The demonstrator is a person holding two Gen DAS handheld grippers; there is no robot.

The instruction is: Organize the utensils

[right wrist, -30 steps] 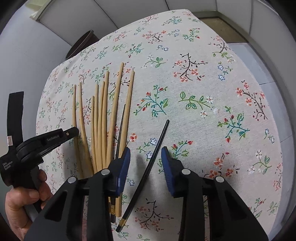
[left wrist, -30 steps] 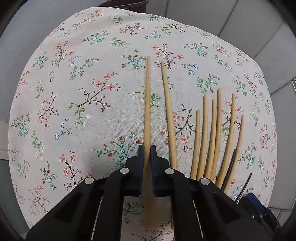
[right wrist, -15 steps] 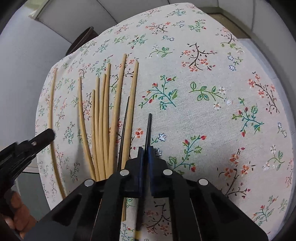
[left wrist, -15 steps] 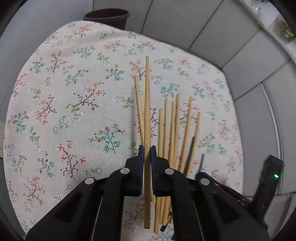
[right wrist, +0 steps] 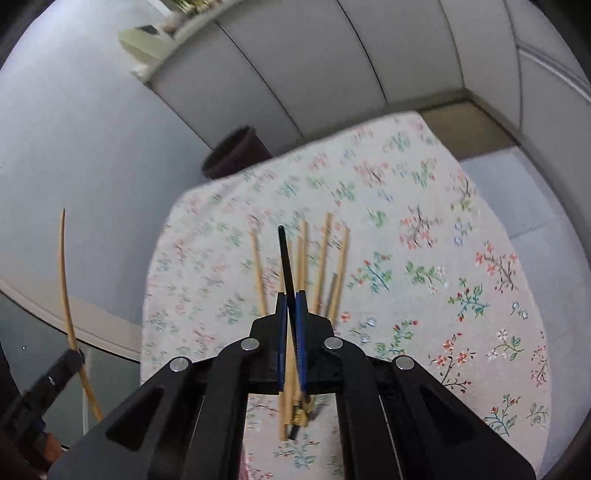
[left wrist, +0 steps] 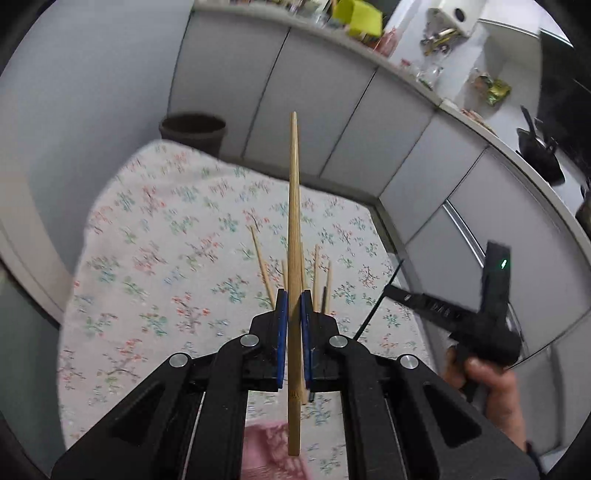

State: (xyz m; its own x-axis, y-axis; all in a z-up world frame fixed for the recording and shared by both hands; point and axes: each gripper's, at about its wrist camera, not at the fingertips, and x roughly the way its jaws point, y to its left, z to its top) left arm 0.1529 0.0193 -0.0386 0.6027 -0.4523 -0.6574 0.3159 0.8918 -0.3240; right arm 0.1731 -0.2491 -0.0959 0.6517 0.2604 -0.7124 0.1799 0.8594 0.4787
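While left gripper (left wrist: 291, 308) pinches bamboo chopstick (left wrist: 293, 229), right gripper (right wrist: 291, 308) pinches black chopstick (right wrist: 287, 266).

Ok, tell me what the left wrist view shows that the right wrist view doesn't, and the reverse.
Left wrist only: the left hand-held gripper shut on a wooden chopstick, seen close up, a cluttered shelf, and the person's hand on the right hand-held gripper.

Right wrist only: that right gripper shut on a black chopstick, seen close up.

Both: the floral tablecloth, the wooden chopsticks lying on it, and the dark pot beyond.
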